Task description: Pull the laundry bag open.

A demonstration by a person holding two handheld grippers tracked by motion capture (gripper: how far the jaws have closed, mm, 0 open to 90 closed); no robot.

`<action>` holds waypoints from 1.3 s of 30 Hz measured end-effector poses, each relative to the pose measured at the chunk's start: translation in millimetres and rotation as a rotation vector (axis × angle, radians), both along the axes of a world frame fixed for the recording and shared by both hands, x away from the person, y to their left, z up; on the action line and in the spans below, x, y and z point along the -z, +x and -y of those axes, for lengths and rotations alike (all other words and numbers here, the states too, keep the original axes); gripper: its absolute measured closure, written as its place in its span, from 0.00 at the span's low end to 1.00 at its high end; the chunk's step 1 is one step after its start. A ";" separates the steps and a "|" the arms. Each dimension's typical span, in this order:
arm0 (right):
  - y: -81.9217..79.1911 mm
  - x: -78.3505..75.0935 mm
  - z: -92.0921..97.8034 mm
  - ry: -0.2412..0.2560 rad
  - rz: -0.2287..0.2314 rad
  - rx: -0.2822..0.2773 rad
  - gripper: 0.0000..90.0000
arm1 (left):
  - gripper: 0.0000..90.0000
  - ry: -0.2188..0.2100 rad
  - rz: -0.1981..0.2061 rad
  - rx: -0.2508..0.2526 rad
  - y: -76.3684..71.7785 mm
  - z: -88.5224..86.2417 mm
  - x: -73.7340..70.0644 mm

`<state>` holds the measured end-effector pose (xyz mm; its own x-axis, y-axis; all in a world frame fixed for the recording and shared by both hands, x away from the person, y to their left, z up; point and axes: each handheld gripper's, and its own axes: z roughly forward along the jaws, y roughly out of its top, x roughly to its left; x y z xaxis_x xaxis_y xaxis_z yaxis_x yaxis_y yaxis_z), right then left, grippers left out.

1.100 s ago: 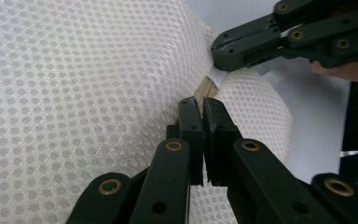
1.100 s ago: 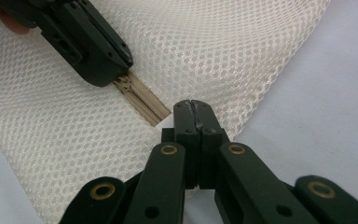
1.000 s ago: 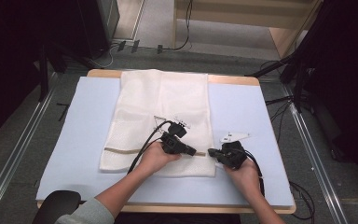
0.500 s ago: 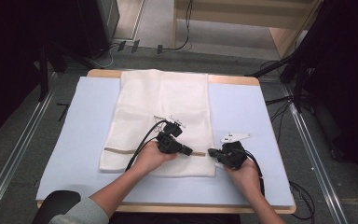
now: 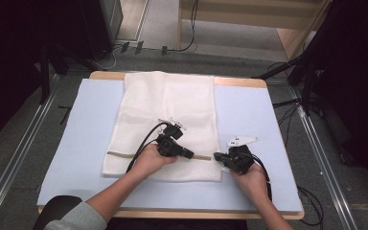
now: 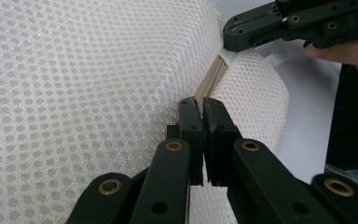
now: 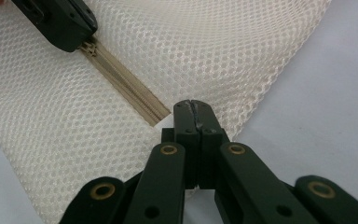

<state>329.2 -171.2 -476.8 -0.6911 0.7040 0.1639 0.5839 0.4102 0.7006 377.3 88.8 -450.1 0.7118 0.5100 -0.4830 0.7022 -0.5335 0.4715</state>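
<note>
1. Black plastic jaws of the left gripper [image 6: 200, 114] stand pressed together over the tan zipper [image 6: 213, 79] of a white mesh bag [image 6: 74, 79]; what they pinch is hidden between the pads, though the right gripper view shows the zipper's slider [image 7: 89, 47] poking out from under their tip.
2. Black too, the right gripper [image 7: 196, 109] has its jaws closed flat against each other at the zipper's end, on the bag's edge; how much mesh lies between them cannot be made out.
3. In the high view the left gripper [image 5: 188, 154] sits over the zipper line and the right gripper [image 5: 219, 156] is at the bag's right edge, near each other, each partly covered by the hand that holds it.
4. Woven in a fine honeycomb of small round holes, the bag [image 5: 167, 115] is thin and soft; it bulges into a rounded fold just beyond the left gripper.
5. Tan teeth of the zipper [image 7: 126, 84] run as a narrow ribbed strip between the two grippers; from above it reads only as a thin brown line [image 5: 124, 154] across the bag's near part.
6. The bag lies flat in the middle of a pale blue mat [image 5: 254, 115], smooth and matte, which covers the wooden counter [image 5: 239, 81].
</note>
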 end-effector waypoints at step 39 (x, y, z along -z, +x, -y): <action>-0.2 -0.3 -0.2 -0.004 0.000 0.002 1.00 | 0.99 -0.007 -0.023 -0.028 1.3 -43.4 -10.9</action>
<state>329.0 -171.0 -476.5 -0.6895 0.7061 0.1611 0.5848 0.4115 0.6991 378.6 132.2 -439.2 0.6860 0.5256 -0.5031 0.7274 -0.5104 0.4586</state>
